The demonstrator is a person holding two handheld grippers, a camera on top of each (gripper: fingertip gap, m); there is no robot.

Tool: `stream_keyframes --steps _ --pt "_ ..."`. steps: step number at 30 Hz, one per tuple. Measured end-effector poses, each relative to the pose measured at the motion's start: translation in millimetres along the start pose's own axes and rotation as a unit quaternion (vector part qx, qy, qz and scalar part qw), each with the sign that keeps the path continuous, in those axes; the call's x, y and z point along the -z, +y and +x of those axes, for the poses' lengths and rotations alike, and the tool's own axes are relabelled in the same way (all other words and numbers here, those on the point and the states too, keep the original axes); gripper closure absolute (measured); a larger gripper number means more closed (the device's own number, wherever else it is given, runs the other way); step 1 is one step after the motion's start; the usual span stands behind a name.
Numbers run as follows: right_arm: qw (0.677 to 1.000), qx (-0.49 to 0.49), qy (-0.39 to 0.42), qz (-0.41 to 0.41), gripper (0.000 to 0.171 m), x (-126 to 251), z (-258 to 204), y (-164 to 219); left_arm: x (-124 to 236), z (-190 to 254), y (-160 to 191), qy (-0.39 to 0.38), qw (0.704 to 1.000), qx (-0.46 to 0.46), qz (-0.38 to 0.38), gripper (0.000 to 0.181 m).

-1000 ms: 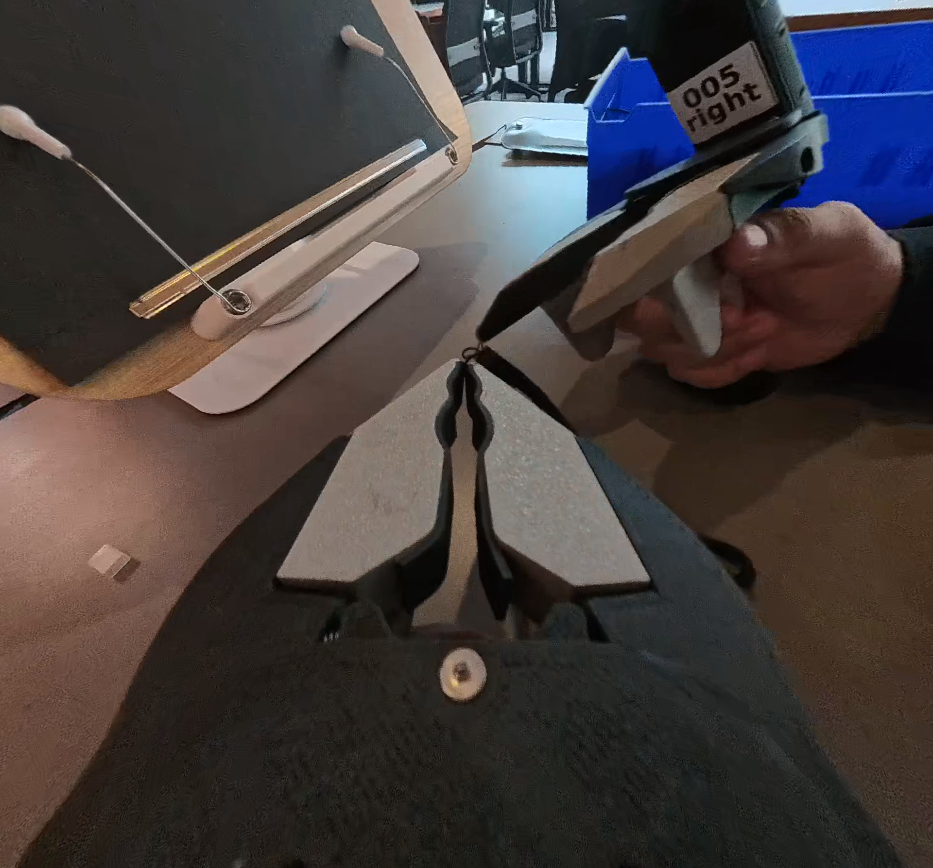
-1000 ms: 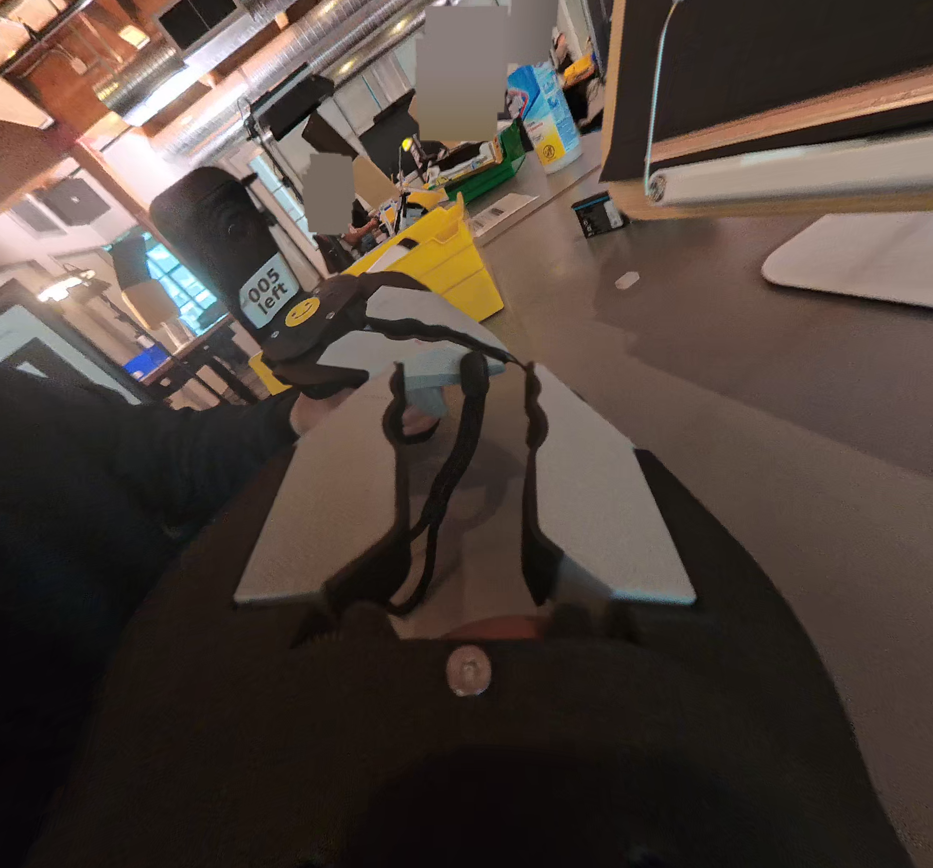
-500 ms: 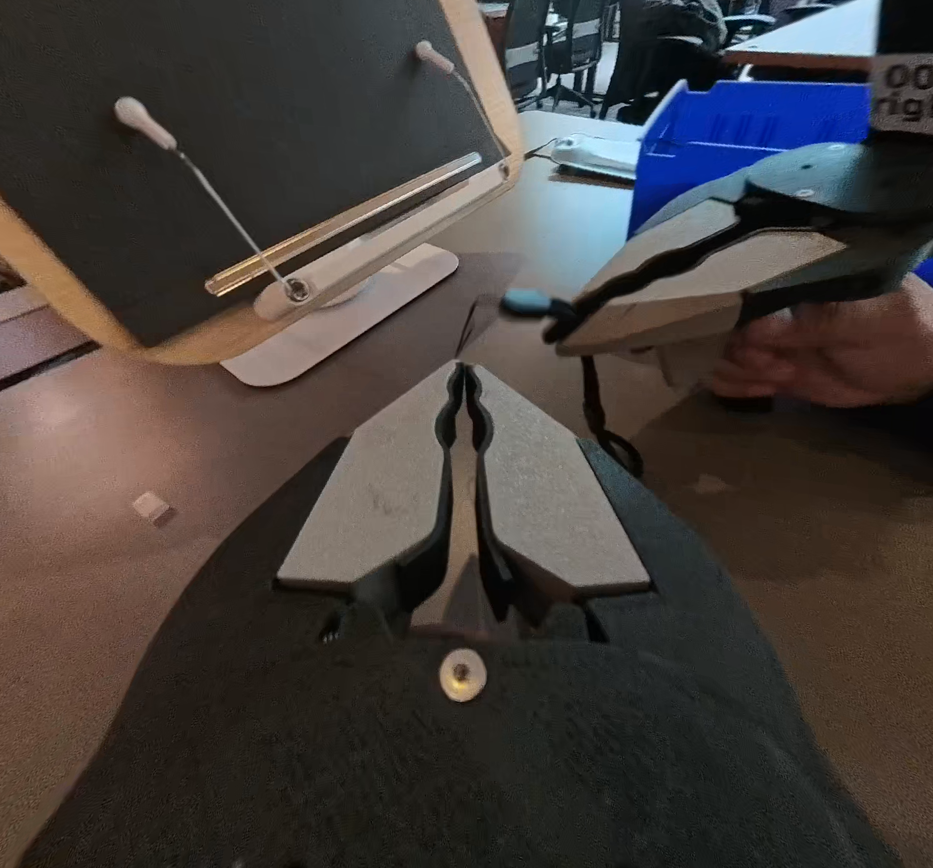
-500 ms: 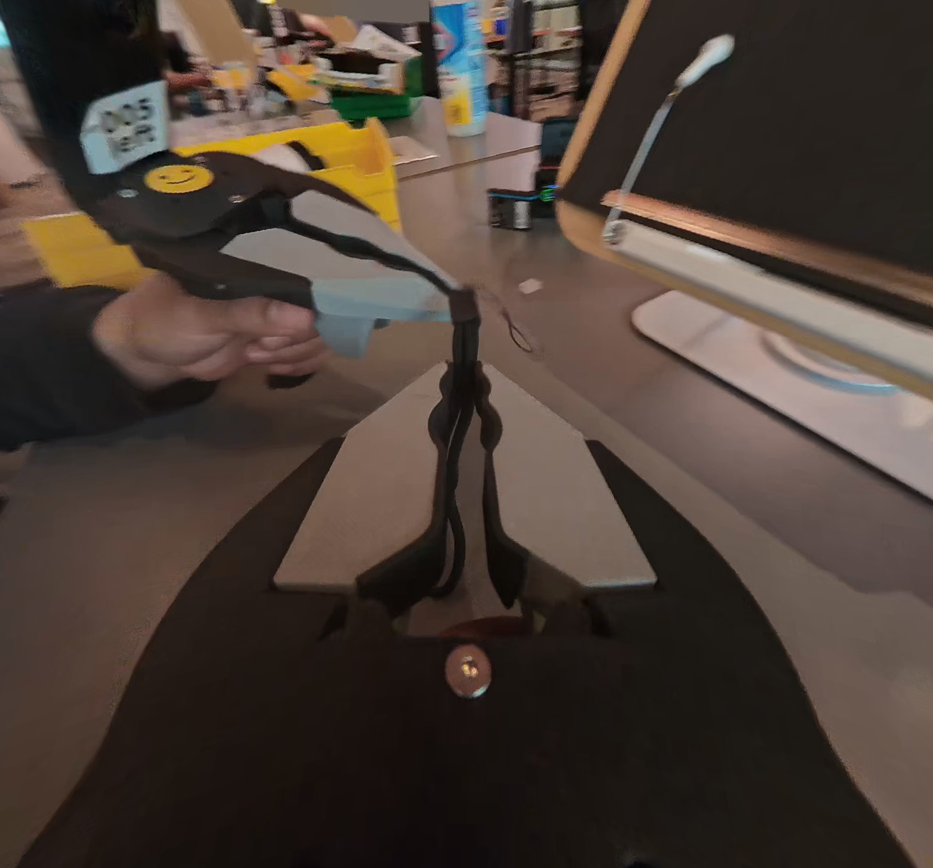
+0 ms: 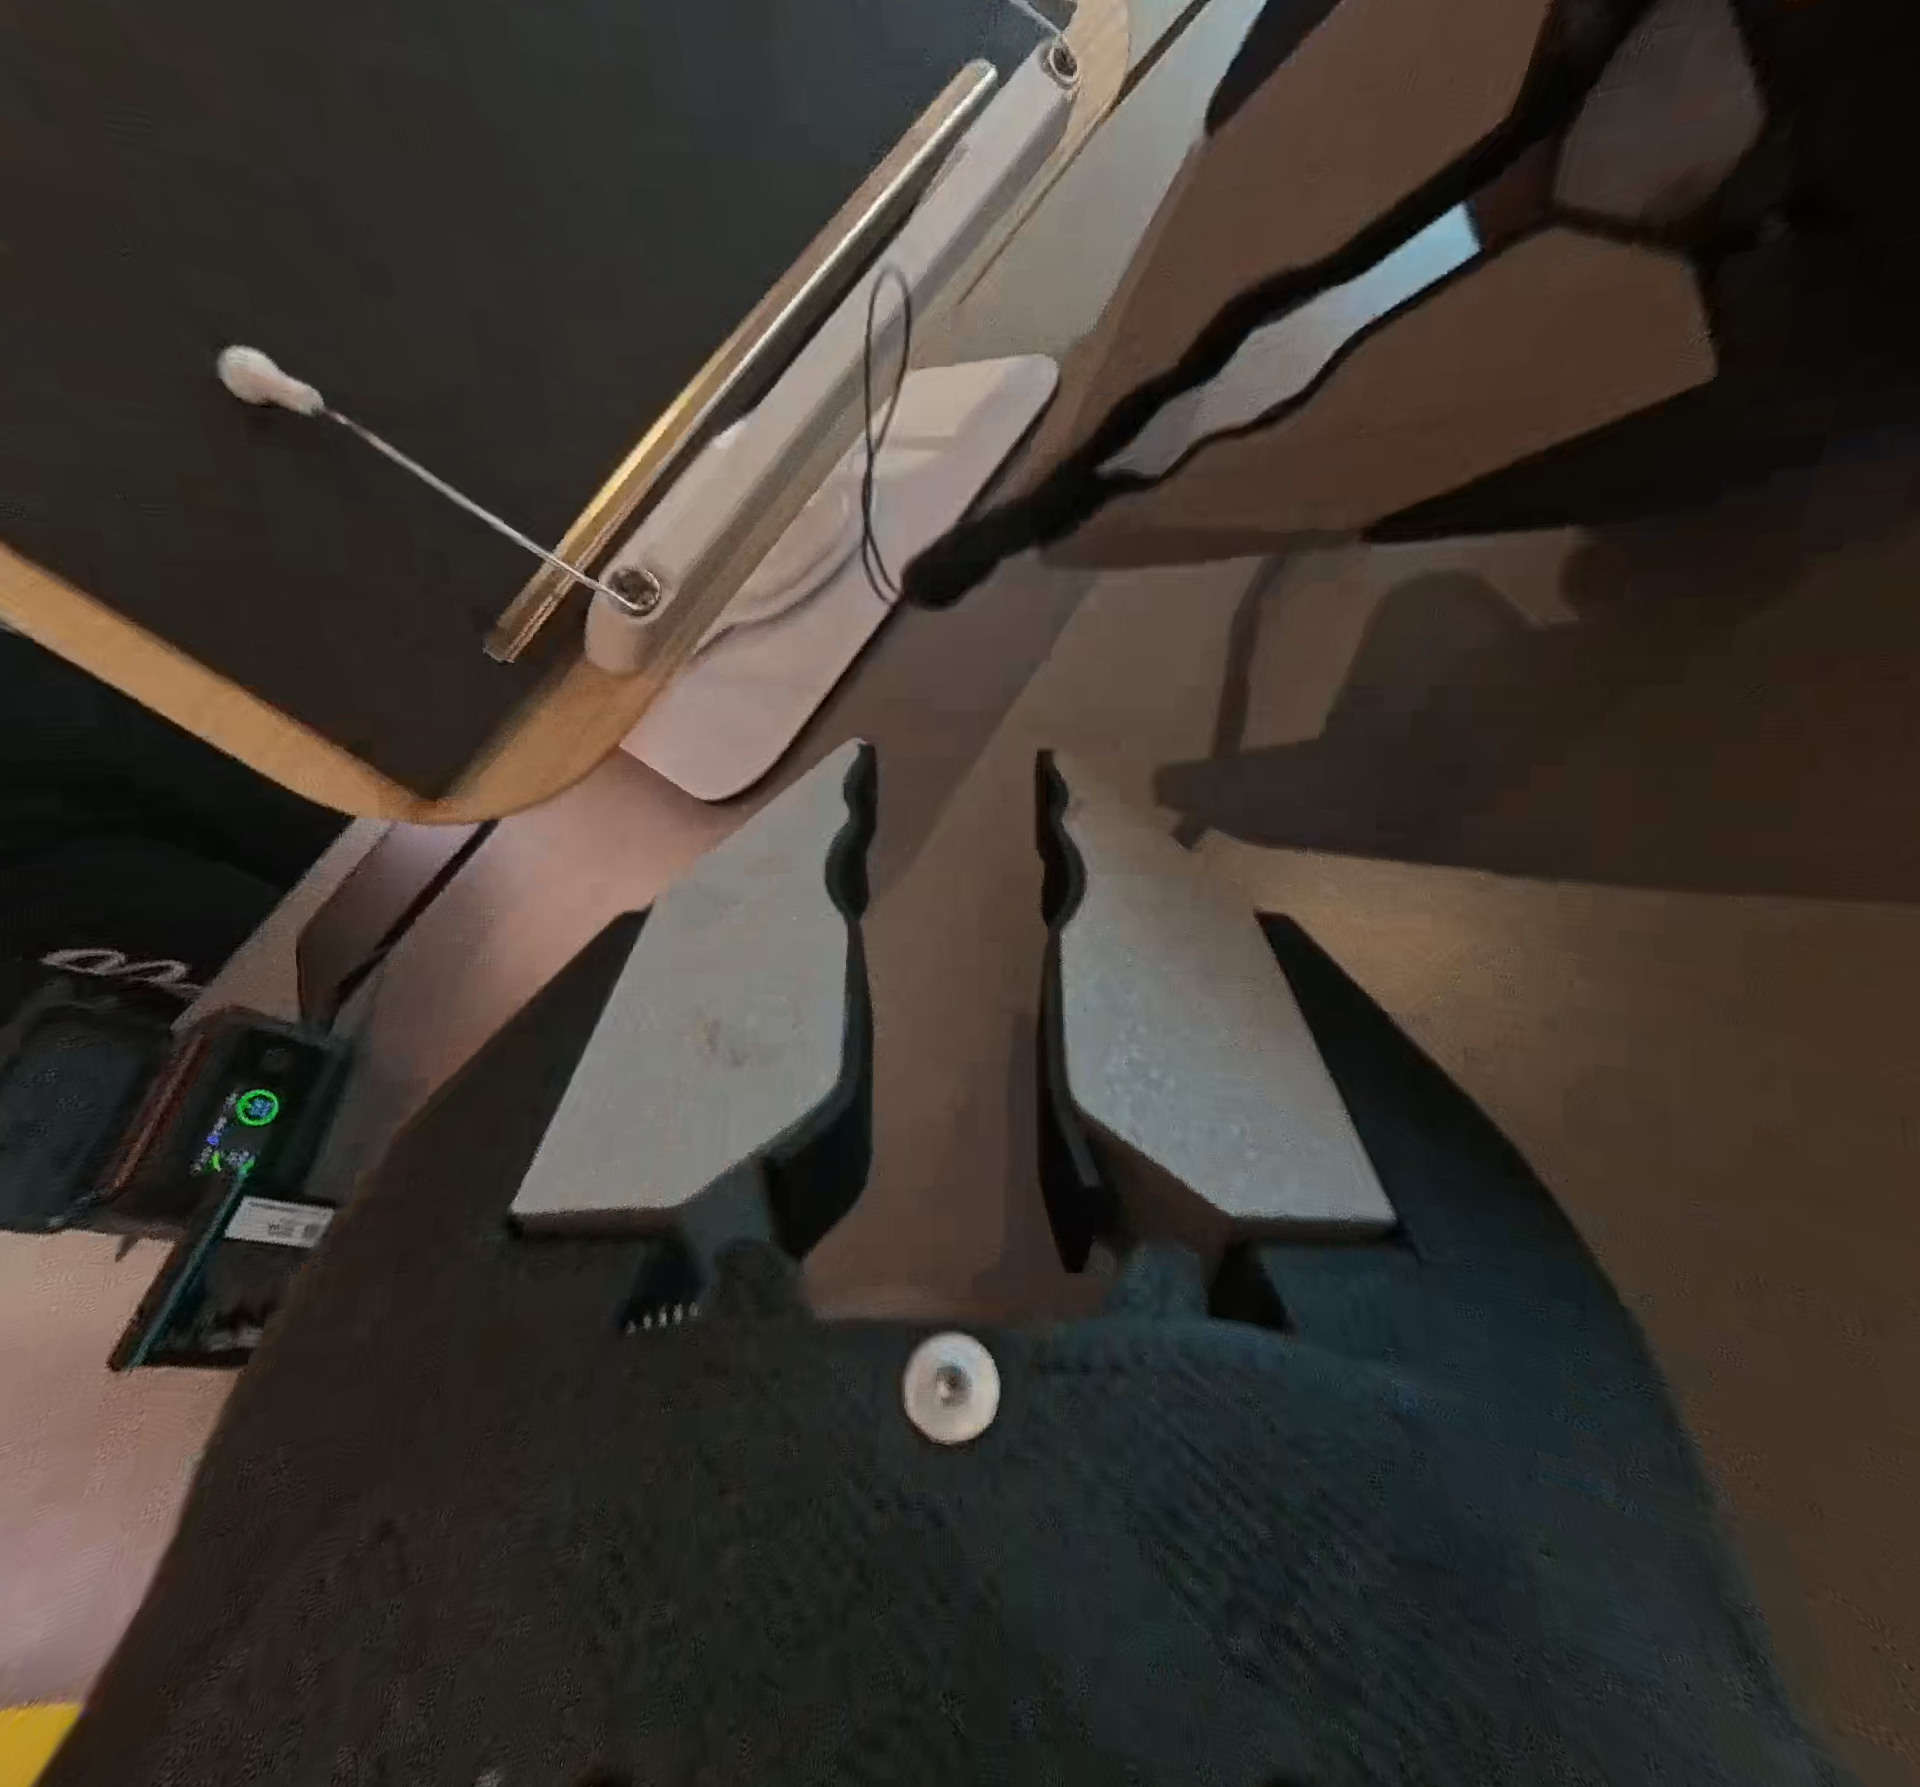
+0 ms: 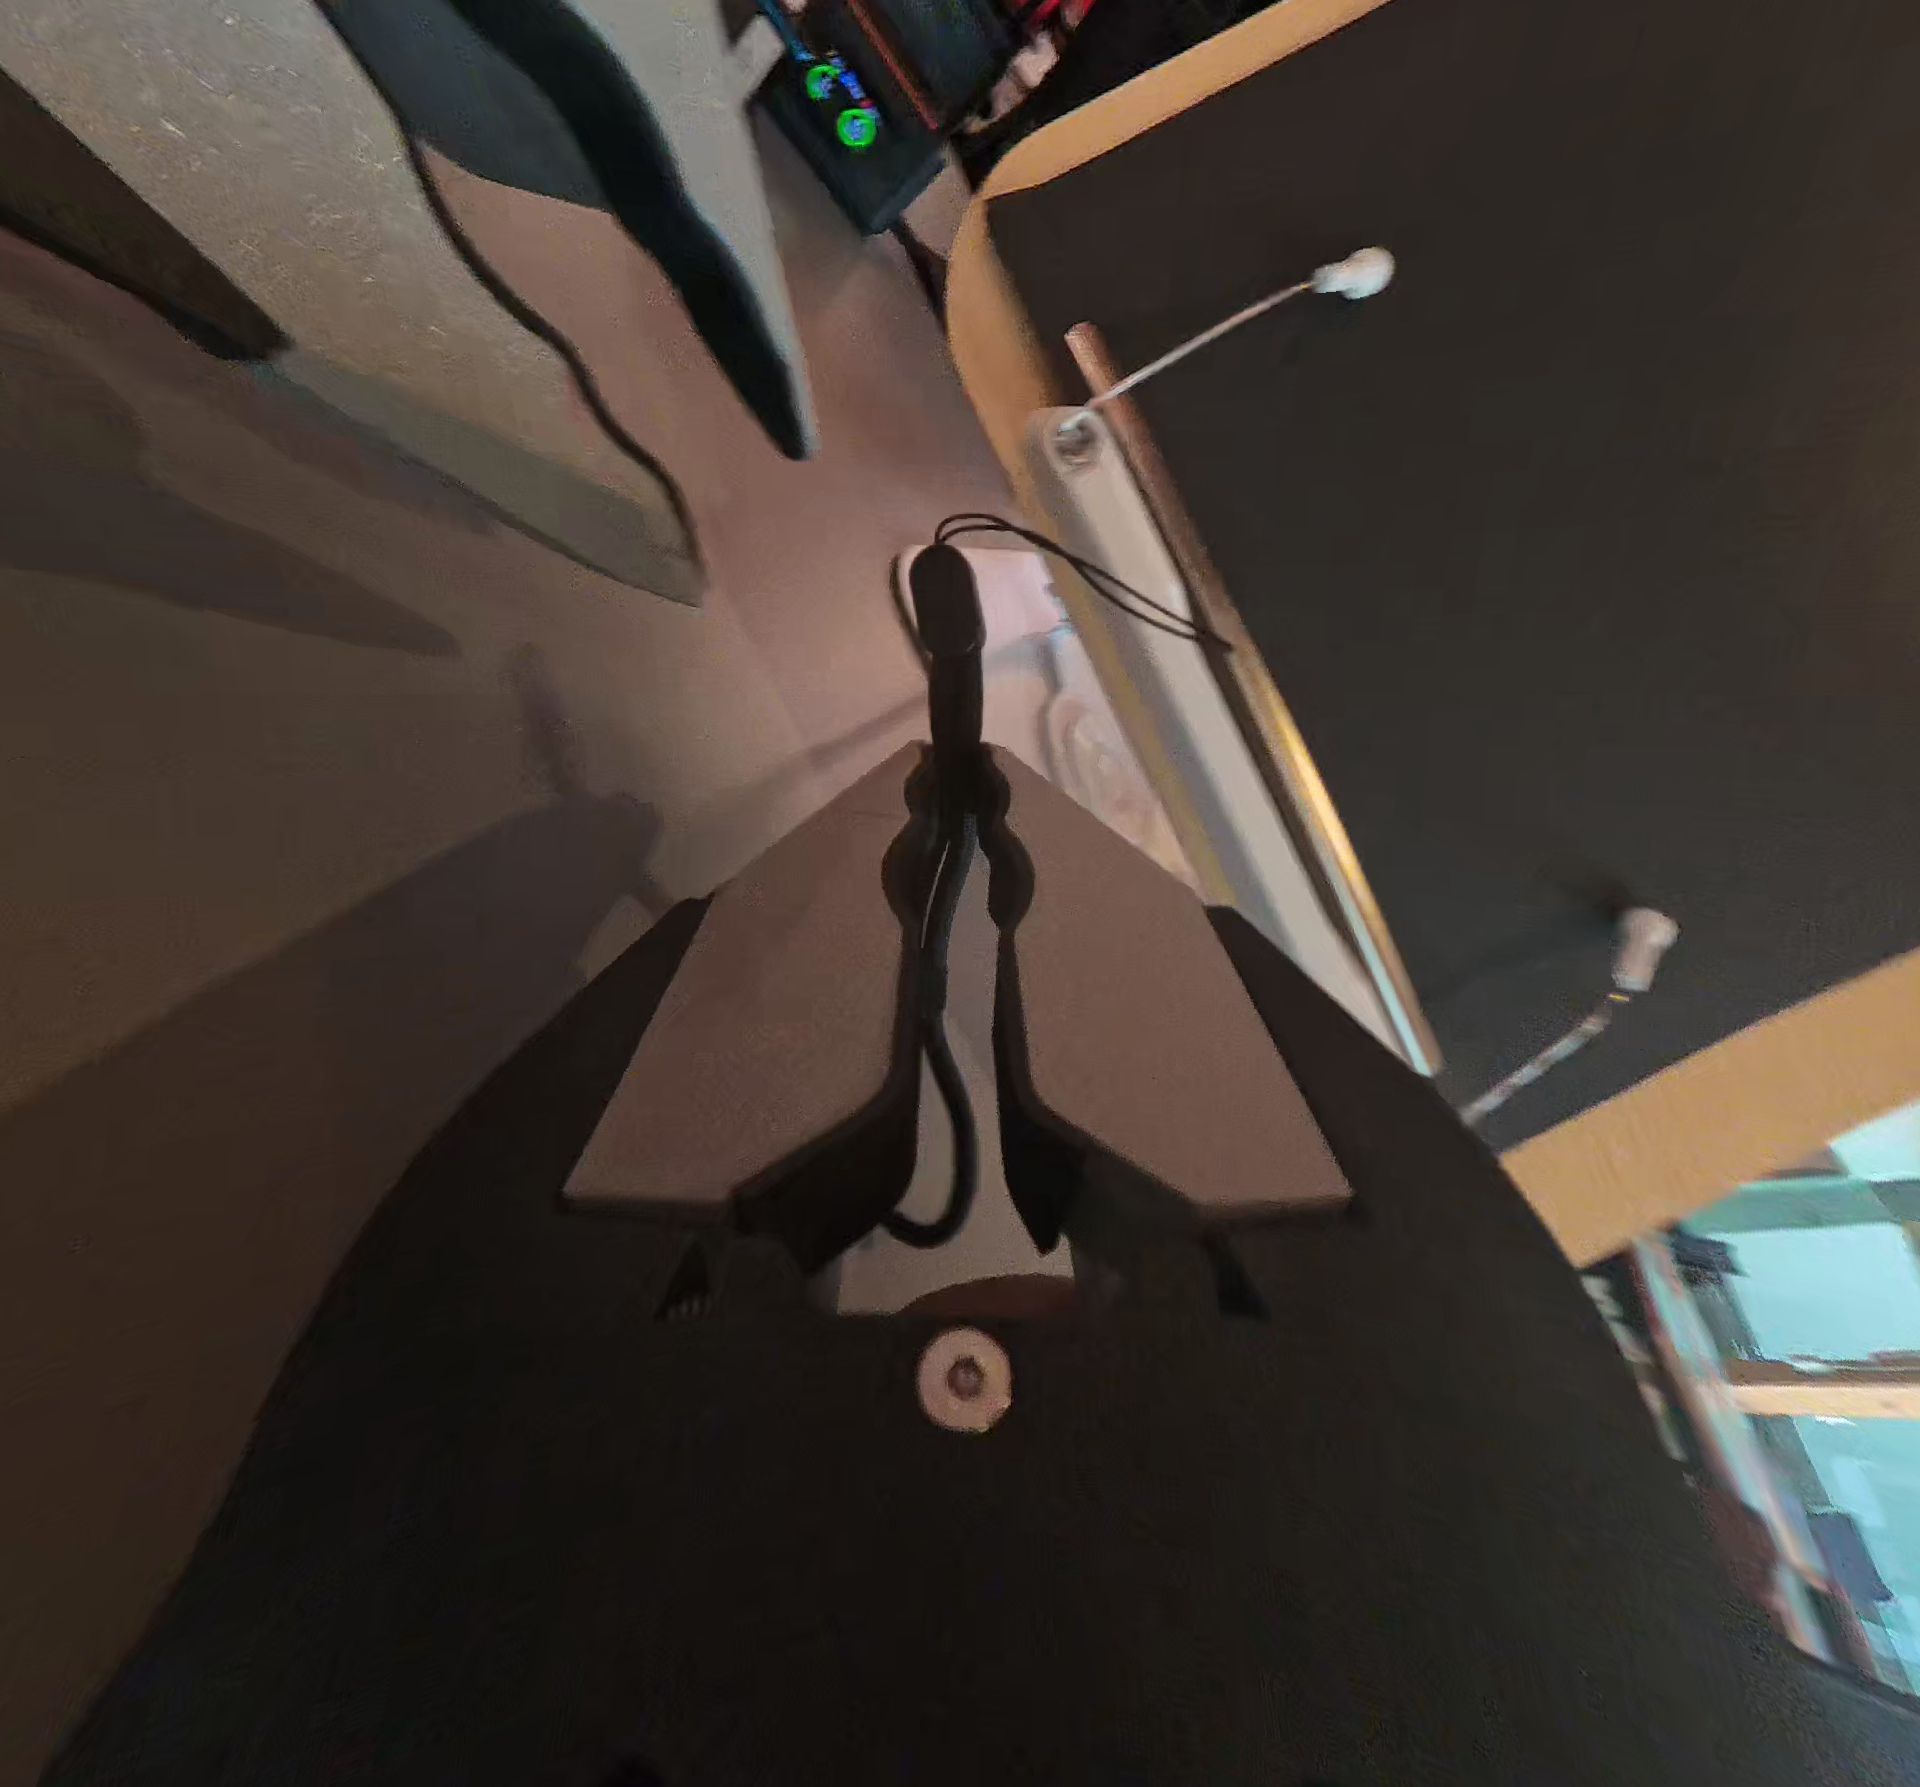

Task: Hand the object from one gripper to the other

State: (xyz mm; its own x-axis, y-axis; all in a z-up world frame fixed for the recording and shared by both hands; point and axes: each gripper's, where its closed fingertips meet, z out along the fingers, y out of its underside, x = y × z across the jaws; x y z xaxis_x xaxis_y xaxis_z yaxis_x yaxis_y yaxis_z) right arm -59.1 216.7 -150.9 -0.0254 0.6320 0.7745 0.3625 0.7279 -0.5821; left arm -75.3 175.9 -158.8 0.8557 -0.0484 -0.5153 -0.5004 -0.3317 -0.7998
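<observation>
The right gripper (image 6: 954, 781) is squeezed tight on the black strap (image 6: 943, 625), whose end pokes out past its tips, and the left gripper (image 5: 954, 781) is wide apart and empty, so the right one should keep squeezing.

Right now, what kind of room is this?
Probably an office or workshop. There's a brown desk, a tilted book stand with wire page holders, and a small gadget with glowing green lights beside cables.
</observation>
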Motion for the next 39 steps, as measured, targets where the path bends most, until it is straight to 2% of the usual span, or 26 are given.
stream_keyframes --steps 2,5,9,12,17,22,26,32,37,39 --pt "0.999 -0.017 -0.033 -0.002 0.168 0 -9 0 -4 1 -4 -0.013 1.000 -0.025 0.005 0.150" --pt "0.998 -0.036 -0.056 -0.003 0.168 5 -12 1 -3 9 -17 -0.020 0.996 -0.081 0.030 0.156" --pt "0.996 -0.022 -0.082 0.011 0.168 14 -19 -3 -7 11 -20 -0.049 0.984 -0.167 0.039 0.157" --pt "0.994 -0.020 -0.105 0.024 0.168 20 -25 -10 -9 13 -21 -0.067 0.968 -0.239 0.046 0.164" --pt "0.993 -0.004 -0.114 0.033 0.168 27 -29 -14 -10 22 -24 -0.088 0.946 -0.309 0.047 0.170" --pt "0.995 0.000 -0.088 0.036 0.168 28 -18 -16 -13 14 -23 -0.050 0.979 -0.193 0.041 0.170" --pt "0.994 -0.004 -0.102 0.025 0.169 26 -20 -13 -16 15 -19 -0.061 0.972 -0.222 0.033 0.170" --pt "0.990 -0.056 -0.124 0.036 0.171 30 -16 -14 -17 10 -19 -0.048 0.985 -0.159 0.034 0.170" --pt "0.988 -0.071 -0.129 0.047 0.171 27 -24 -12 -23 20 -13 -0.041 0.983 -0.175 0.032 0.171" --pt "0.988 -0.086 -0.115 0.063 0.165 29 -17 -15 -20 12 -11 -0.055 0.983 -0.173 0.030 0.171"
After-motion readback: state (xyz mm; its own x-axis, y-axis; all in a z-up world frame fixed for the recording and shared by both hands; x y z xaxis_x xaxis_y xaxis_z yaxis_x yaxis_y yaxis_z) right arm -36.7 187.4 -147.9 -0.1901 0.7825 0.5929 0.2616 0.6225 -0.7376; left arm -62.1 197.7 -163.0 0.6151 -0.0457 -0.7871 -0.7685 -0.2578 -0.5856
